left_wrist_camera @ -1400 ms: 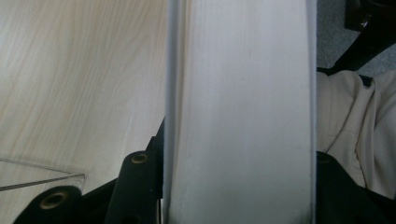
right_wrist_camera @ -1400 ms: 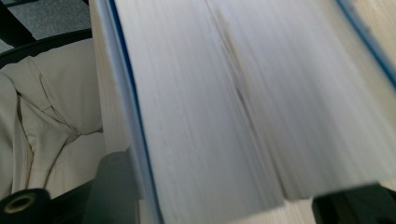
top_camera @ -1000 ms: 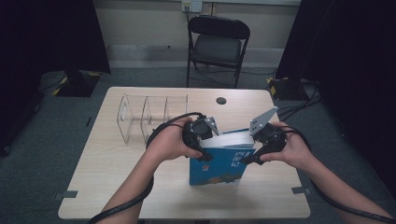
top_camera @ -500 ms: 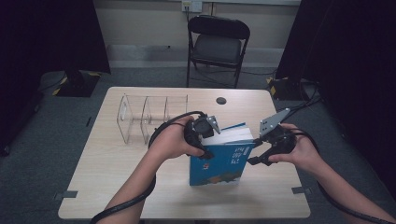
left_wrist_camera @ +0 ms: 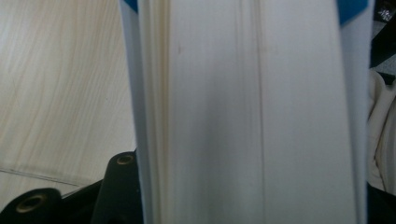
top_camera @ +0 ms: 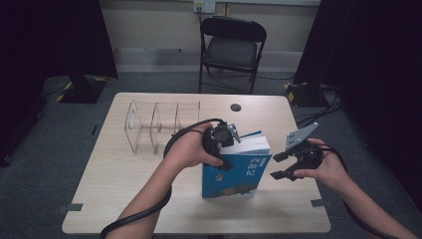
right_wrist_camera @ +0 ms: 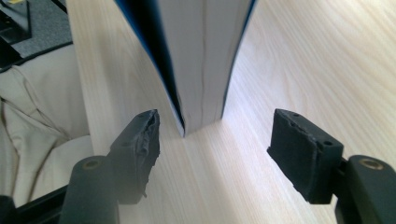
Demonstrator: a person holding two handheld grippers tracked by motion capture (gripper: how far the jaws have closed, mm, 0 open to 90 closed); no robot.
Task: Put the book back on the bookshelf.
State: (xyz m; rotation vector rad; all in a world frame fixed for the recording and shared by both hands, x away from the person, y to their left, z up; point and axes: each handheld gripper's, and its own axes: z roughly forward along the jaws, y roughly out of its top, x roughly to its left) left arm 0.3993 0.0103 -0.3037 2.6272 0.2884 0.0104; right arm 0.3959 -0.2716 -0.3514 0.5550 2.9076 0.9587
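A blue-covered book point(top_camera: 238, 172) stands upright on the table, its white page block point(left_wrist_camera: 252, 112) close in front of the left gripper's camera. My left gripper point(top_camera: 225, 138) is shut on the book's top left corner. My right gripper point(top_camera: 284, 164) hangs open just right of the book, apart from it. In the right gripper view the book's lower corner point(right_wrist_camera: 198, 60) stands a little ahead of the gap between the two black pads point(right_wrist_camera: 140, 149).
A clear plastic rack point(top_camera: 159, 124) with upright dividers stands at the table's back left. A small black disc point(top_camera: 235, 107) lies near the far edge. A folding chair point(top_camera: 231, 47) stands beyond the table point(top_camera: 114, 179).
My right gripper has let go of the book and drawn back to the right, jaws now open. The left gripper keeps hold of the book, which stands more upright.
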